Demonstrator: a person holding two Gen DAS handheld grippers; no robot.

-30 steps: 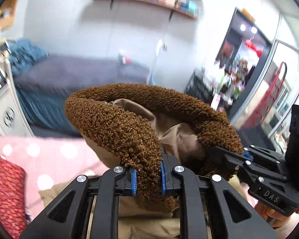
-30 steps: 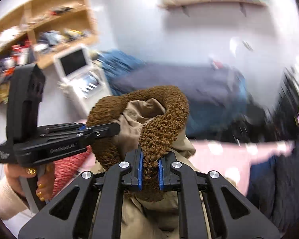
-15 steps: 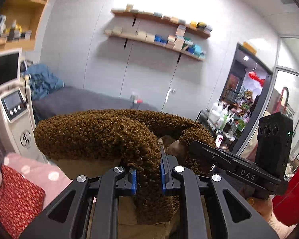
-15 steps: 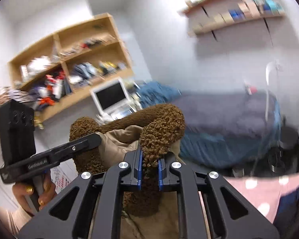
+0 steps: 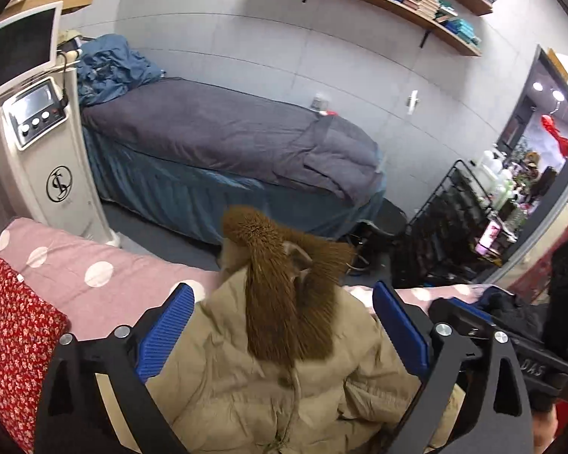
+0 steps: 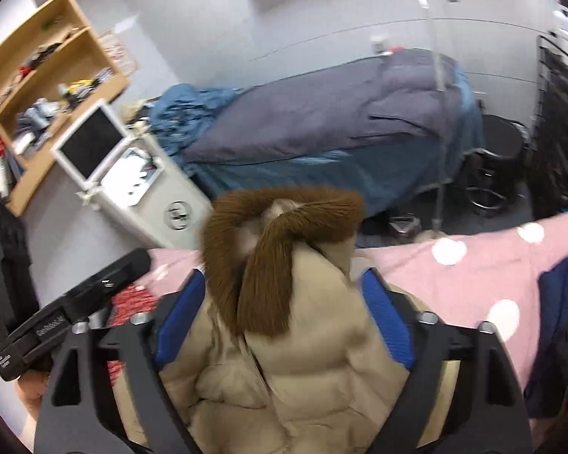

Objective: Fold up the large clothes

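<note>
While both grippers stood with jaws spread wide and gripping nothing, the tan parka point(image 5: 284, 389) lay on the pink dotted bed cover point(image 5: 106, 272), straight ahead of them. Its long axis ran away from the left gripper point(image 5: 284, 325) and right gripper point(image 6: 284, 317) toward the cover's far edge, fur-trimmed hood point(image 6: 272, 242) farthest. Neither looked nearer; each straddled the coat's upper body.
</note>
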